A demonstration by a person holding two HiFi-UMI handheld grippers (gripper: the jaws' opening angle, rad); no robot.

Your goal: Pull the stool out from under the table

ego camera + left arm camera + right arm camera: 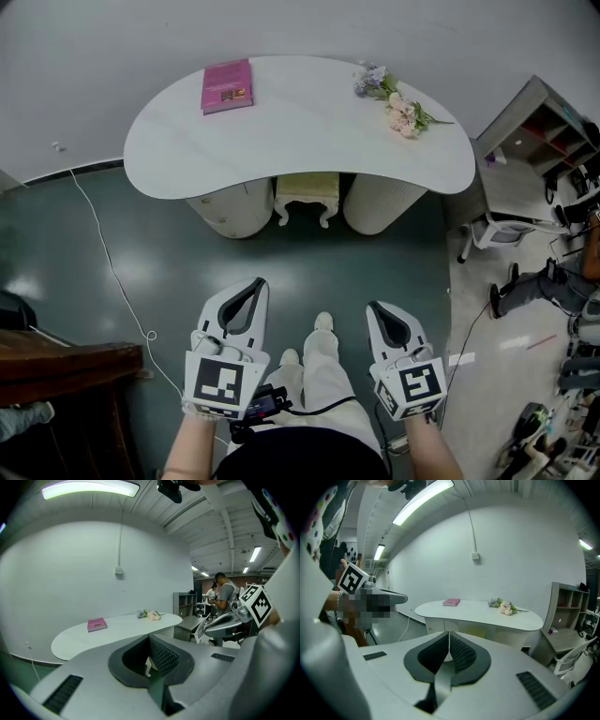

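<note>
A small stool (307, 194) with a pale yellow seat and white curved legs is tucked under the white kidney-shaped table (309, 127), between its two round white bases. In the right gripper view a strip of the stool (479, 633) shows under the table (480, 612). My left gripper (260, 282) and right gripper (374, 307) hang well short of the table, over the dark floor on either side of my legs. Both are shut with nothing between the jaws. The left gripper view shows the table (112, 630) beyond its closed jaws (149, 638).
A pink book (226, 86) and a bunch of flowers (396, 102) lie on the table top. A white cable (105, 253) runs across the floor at left. A dark wooden piece (66, 366) stands at lower left. Shelves (544, 127) and a chair (497, 230) stand at right.
</note>
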